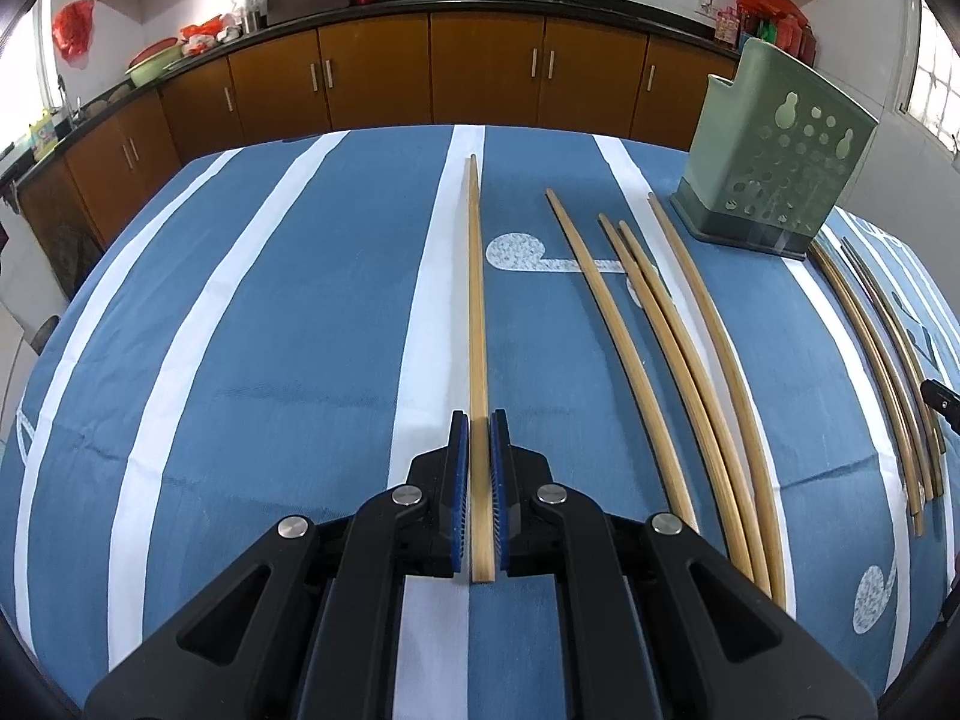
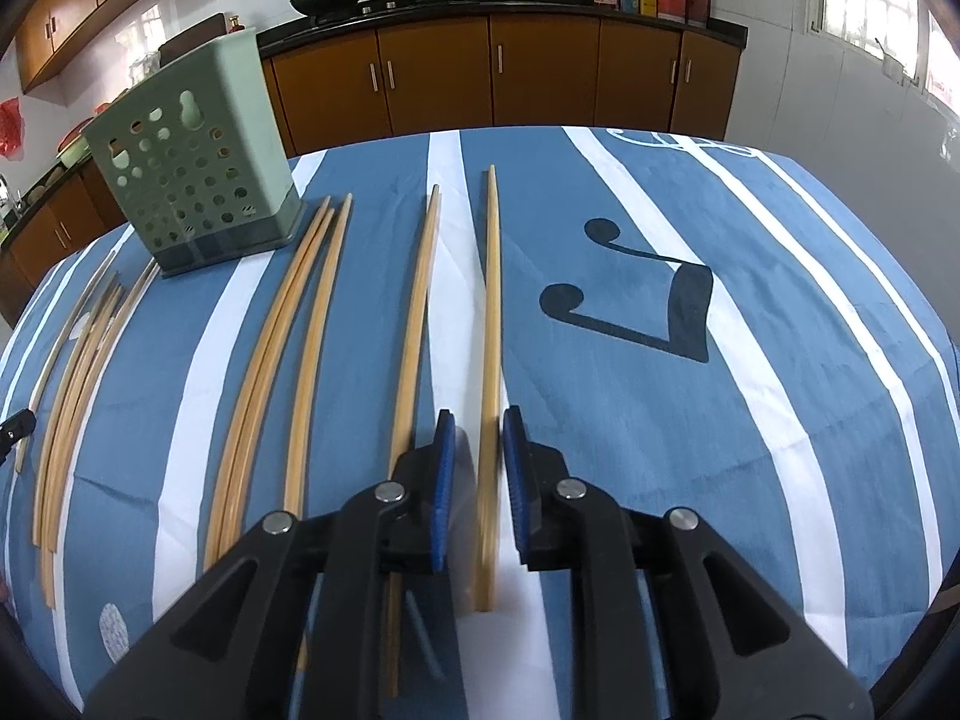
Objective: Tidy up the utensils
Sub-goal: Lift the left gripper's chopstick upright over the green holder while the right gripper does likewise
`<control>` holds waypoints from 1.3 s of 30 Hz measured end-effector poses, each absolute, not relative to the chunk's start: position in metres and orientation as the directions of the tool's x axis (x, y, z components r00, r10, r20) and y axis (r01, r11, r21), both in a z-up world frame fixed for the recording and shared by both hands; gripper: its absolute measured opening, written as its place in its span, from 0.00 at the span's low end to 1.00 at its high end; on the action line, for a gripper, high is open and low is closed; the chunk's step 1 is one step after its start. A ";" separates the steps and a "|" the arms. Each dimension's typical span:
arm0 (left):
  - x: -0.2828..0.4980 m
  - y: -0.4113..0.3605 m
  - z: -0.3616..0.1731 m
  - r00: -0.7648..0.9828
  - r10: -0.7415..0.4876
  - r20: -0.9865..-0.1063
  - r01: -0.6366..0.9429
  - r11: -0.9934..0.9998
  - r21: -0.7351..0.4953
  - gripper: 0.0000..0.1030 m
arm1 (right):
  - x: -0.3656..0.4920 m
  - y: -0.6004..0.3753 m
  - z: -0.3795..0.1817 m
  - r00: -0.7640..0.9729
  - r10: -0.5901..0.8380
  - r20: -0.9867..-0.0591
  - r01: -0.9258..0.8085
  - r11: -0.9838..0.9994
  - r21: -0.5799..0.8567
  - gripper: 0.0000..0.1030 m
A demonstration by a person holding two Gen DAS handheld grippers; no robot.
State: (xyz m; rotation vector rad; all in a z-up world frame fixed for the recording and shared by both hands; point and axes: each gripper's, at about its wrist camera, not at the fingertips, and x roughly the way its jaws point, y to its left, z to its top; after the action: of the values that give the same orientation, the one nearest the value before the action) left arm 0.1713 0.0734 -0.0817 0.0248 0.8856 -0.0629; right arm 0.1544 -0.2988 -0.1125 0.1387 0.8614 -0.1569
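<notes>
Several bamboo chopsticks lie lengthwise on a blue and white striped tablecloth. In the left wrist view my left gripper [image 1: 479, 420] is shut on a pair of chopsticks [image 1: 477, 312] that point away from me. More chopsticks [image 1: 654, 324] lie to its right, before a green perforated utensil holder [image 1: 774, 150]. In the right wrist view my right gripper [image 2: 478, 420] is open, its blue pads on either side of one chopstick [image 2: 492, 324] without touching it. Another chopstick [image 2: 414, 324] lies just left, and the holder [image 2: 198, 162] stands at the far left.
Further chopsticks lie in bundles by the holder [image 2: 282, 360] and at the table's left side [image 2: 72, 372]. The tablecloth [image 2: 690, 420] is bare to the right of my right gripper. Brown kitchen cabinets [image 1: 480, 66] with woks on the counter stand beyond the table.
</notes>
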 end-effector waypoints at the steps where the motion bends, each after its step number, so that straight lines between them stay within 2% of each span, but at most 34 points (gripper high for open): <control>1: 0.171 0.073 -0.082 0.631 -0.043 -0.774 0.065 0.998 -0.003 0.08 | 0.154 -0.299 -0.112 0.641 -0.082 -0.763 0.196 0.979 0.059 0.16; 6: 0.168 0.071 -0.082 0.632 -0.031 -0.774 0.067 0.998 0.014 0.07 | 0.152 -0.304 -0.112 0.643 -0.076 -0.762 0.204 0.976 0.076 0.08; 17: 0.154 0.080 -0.068 0.653 -0.030 -0.757 0.053 0.999 0.006 0.07 | 0.134 -0.309 -0.086 0.697 -0.067 -0.714 0.200 0.974 0.104 0.07; 39: 0.130 0.092 0.041 0.862 -0.049 -0.504 0.026 0.998 -0.053 0.07 | 0.109 -0.311 0.014 0.879 -0.088 -0.468 0.175 0.973 0.148 0.07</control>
State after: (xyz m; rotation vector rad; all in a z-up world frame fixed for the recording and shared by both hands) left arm 0.1303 0.0917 0.0411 -0.0444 0.5299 -0.0394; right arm 0.1087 -0.3112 0.0140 0.1886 0.4778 -0.1379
